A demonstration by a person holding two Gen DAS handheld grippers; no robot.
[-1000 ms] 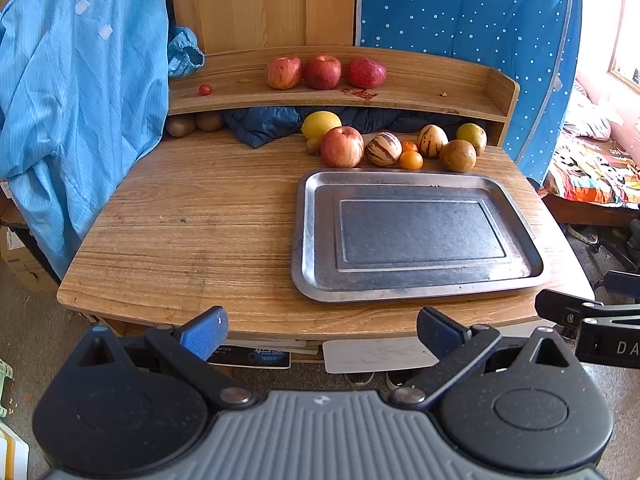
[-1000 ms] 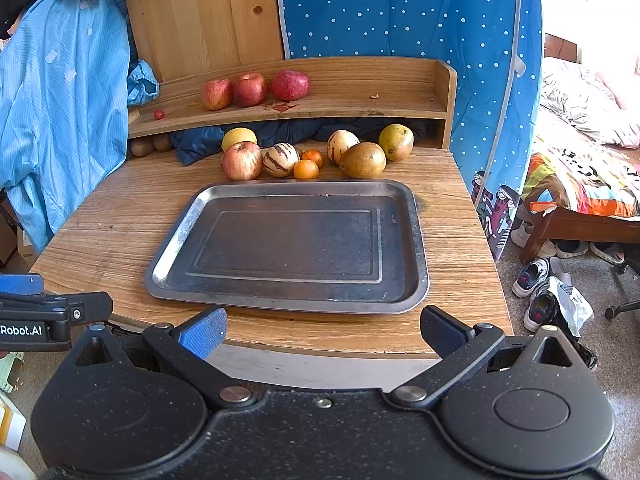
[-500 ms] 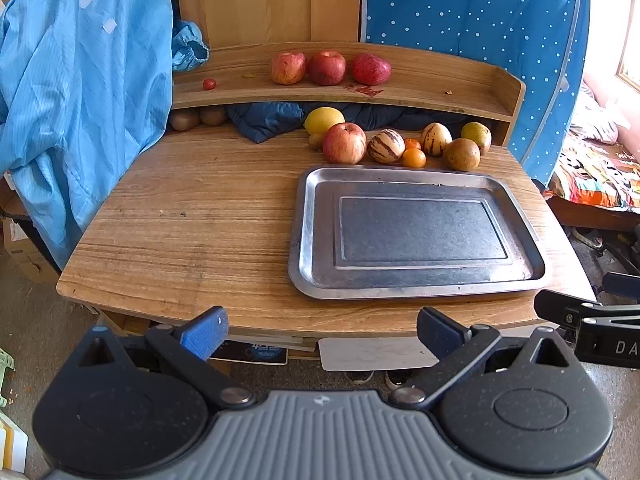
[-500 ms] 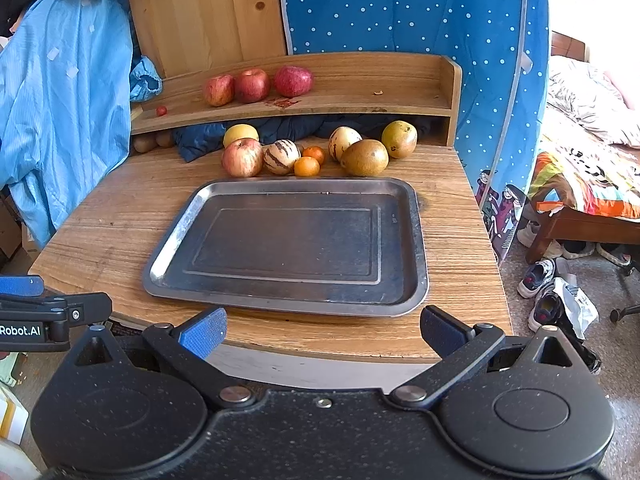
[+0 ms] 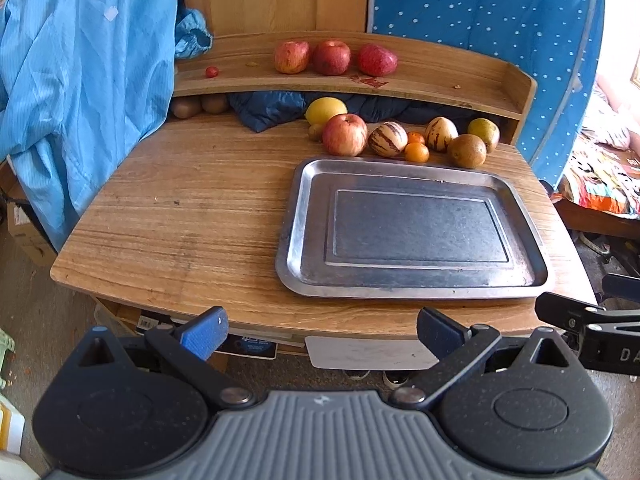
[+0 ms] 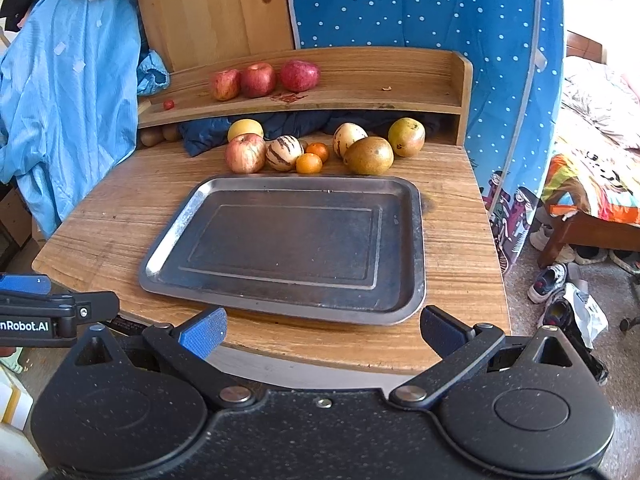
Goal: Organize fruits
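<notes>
An empty metal tray [image 5: 296, 216] [image 6: 414, 240] lies on the wooden table. Behind it sits a row of fruit: a red apple [image 5: 344, 135] [image 6: 245, 153], a yellow fruit [image 5: 325, 109], two striped melons [image 5: 388, 139] [image 6: 284, 153], small oranges [image 5: 416, 152] [image 6: 309, 163] and brown-green pears [image 5: 467, 151] [image 6: 368, 155]. Three red apples [image 5: 331, 57] [image 6: 258, 79] rest on the upper shelf. My left gripper [image 5: 320, 332] and right gripper [image 6: 322, 330] both hang open and empty before the table's near edge.
A blue garment [image 5: 80, 80] hangs at the table's left side. Dark blue cloth [image 5: 272, 106] is stuffed under the shelf [image 5: 460, 80]. A small red fruit [image 5: 211, 71] lies on the shelf's left. Shoes [image 6: 548, 280] lie on the floor to the right, by a bed.
Both grippers have crept slightly toward the table and risen a little; the table looks a bit nearer. Nothing was grasped and no fruit moved.
</notes>
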